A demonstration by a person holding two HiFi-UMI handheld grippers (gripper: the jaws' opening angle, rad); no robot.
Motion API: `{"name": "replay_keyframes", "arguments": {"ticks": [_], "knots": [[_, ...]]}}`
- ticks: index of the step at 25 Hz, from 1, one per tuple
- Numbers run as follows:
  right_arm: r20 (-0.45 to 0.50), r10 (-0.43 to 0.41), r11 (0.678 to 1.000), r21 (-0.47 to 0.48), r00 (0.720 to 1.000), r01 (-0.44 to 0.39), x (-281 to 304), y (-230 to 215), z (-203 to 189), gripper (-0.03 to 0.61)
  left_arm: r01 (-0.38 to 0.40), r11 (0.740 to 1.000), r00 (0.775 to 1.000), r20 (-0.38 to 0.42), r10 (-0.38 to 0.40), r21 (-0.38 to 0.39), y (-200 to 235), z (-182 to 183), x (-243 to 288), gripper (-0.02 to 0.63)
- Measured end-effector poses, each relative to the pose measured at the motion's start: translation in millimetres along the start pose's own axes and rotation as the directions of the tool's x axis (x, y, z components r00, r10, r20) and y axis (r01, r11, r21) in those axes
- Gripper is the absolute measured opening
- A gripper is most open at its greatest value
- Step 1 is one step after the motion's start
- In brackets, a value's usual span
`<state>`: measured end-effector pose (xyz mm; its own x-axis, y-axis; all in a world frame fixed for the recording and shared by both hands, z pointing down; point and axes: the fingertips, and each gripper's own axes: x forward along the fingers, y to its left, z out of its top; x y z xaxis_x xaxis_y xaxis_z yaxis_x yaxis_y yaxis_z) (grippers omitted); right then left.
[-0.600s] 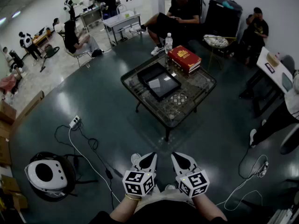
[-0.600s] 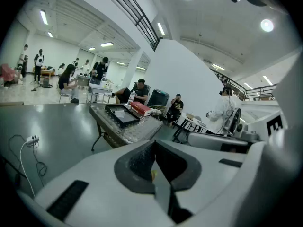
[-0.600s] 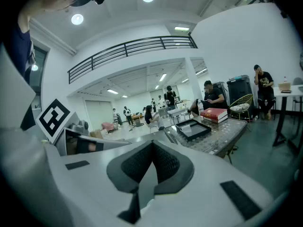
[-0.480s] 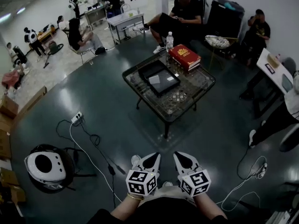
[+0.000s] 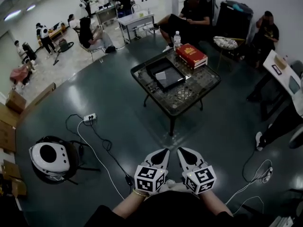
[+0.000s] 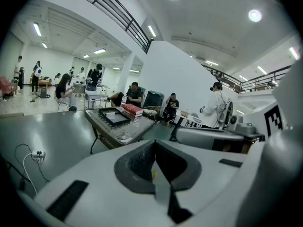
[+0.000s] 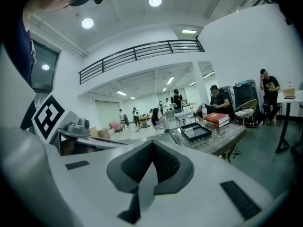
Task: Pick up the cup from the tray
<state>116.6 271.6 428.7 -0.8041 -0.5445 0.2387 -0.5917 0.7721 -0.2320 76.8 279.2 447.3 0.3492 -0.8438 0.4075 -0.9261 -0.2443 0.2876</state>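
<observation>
A black tray (image 5: 164, 73) lies on the glass-topped low table (image 5: 199, 90) several steps ahead of me. A pale flat patch shows inside the tray; I cannot make out a cup at this distance. My left gripper (image 5: 164, 152) and right gripper (image 5: 181, 150) are held side by side low in front of my body, far from the table, both shut and with nothing in them. The left gripper view shows its jaws (image 6: 154, 144) pressed together, with the tray (image 6: 113, 117) far behind. In the right gripper view the jaws (image 7: 152, 144) also meet, the tray (image 7: 196, 132) beyond.
A red book (image 5: 191, 56) and a water bottle (image 5: 177, 39) stand at the table's far end. On the floor are a power strip with cables (image 5: 89, 117), a white round device (image 5: 47, 155) at left and a cable (image 5: 258, 174) at right. Seated people ring the room.
The head view has swung a little, so table and floor items sit further right in the picture. Both grippers stay together, shut, slightly higher in the view.
</observation>
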Motion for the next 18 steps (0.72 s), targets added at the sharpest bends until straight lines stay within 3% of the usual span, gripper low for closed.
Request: {"name": "replay_keyframes", "arguments": {"ticks": [18], "knots": [[0.002,0.064,0.997,0.03,0.998,-0.064,-18,11,-11,0.011,-0.04,0.999,0.999,-0.003,0.04,0.022,-17,-13,-10,0.012]]}}
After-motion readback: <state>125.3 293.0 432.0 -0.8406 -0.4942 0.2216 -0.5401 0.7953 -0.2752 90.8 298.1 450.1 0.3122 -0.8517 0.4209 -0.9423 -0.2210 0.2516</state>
